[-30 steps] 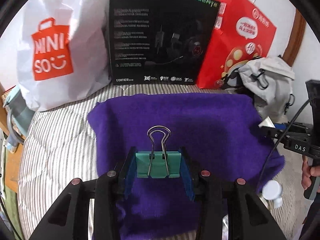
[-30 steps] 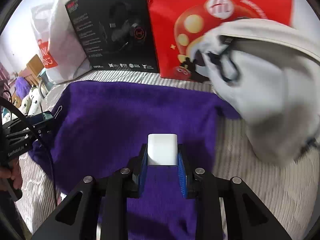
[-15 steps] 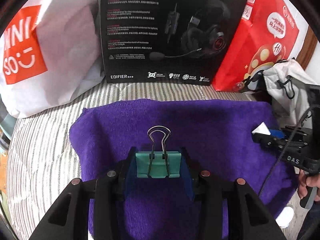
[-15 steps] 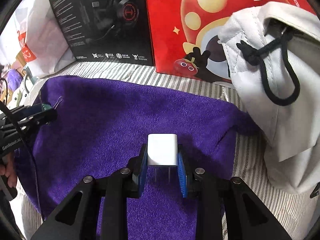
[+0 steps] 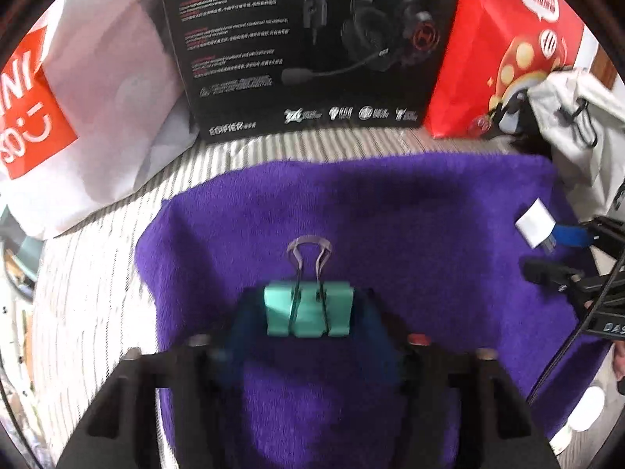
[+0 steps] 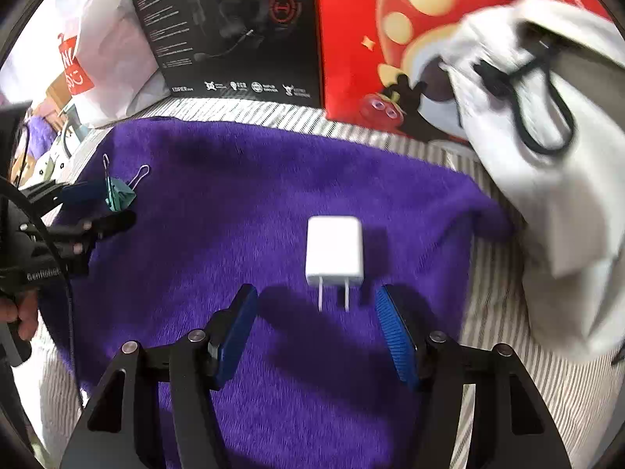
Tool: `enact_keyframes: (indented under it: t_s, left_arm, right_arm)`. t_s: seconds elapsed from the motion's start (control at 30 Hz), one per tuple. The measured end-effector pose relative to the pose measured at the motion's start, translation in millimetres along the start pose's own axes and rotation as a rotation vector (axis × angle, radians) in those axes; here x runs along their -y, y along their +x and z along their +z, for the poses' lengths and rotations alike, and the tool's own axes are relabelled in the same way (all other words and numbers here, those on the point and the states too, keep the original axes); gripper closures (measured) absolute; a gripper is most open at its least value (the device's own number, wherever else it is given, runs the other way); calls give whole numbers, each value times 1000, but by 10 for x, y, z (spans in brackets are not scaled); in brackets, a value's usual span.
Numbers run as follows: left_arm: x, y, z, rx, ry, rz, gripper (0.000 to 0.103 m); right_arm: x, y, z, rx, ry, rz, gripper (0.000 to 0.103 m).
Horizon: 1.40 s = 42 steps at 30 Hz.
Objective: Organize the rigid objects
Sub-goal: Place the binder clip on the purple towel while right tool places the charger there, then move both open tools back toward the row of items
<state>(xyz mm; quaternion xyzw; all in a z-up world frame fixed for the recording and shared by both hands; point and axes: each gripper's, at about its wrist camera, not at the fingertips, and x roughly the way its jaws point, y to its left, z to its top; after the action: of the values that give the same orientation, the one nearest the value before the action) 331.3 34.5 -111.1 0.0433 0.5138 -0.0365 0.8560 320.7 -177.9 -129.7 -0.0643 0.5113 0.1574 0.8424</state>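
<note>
Step in hand: placement of two small items on the purple towel (image 6: 242,179), which lies spread over a striped bed cover (image 5: 90,273).

Right gripper (image 6: 316,324): jaws spread wide, holding nothing. The white charger (image 6: 334,252) lies flat on the towel just ahead of the blue pads, prongs pointing back toward the gripper, clear of both pads. Half a second ago the same charger sat pinched between those pads; it has since been let go and now rests on the cloth. This half of the placement appears complete.

Left gripper (image 5: 308,324): pressed onto the green binder clip (image 5: 308,312), which sits between the blue pads with its wire handles (image 5: 309,250) pointing forward. In the right wrist view the clip (image 6: 119,195) hangs low over the left edge of the towel; whether it touches the cloth cannot be told. The grip looks unchanged from the earlier frame, though the view is blurred and the headset box (image 5: 304,47) looms larger, suggesting the gripper has advanced.

Judged next move: lower the clip onto the towel well apart from the charger, part the left jaws, then draw both grippers back without dragging the cloth.

Background: a white shopping bag (image 5: 97,90), a red bag (image 6: 390,39) and a grey pouch (image 6: 547,156) line the far edge.
</note>
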Motion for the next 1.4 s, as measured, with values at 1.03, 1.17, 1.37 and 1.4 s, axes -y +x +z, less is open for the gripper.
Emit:
enact_keyframes:
  t_s: [1.03, 1.17, 1.37, 1.4]
  left_arm:
    - [339, -1188, -1332, 48, -33, -63, 27]
    - [451, -1179, -1434, 30, -31, -51, 26]
    - [597, -1107, -1498, 20, -6, -19, 26]
    - [606, -1091, -1499, 18, -8, -16, 26]
  right_arm:
    - [-117, -1561, -1944, 51, 200, 36, 40]
    - [-164, -1583, -2090, 35, 205, 34, 40]
    - [-161, -1670, -2160, 39, 213, 22, 38]
    - [-153, -1693, -2170, 45, 216, 15, 38]
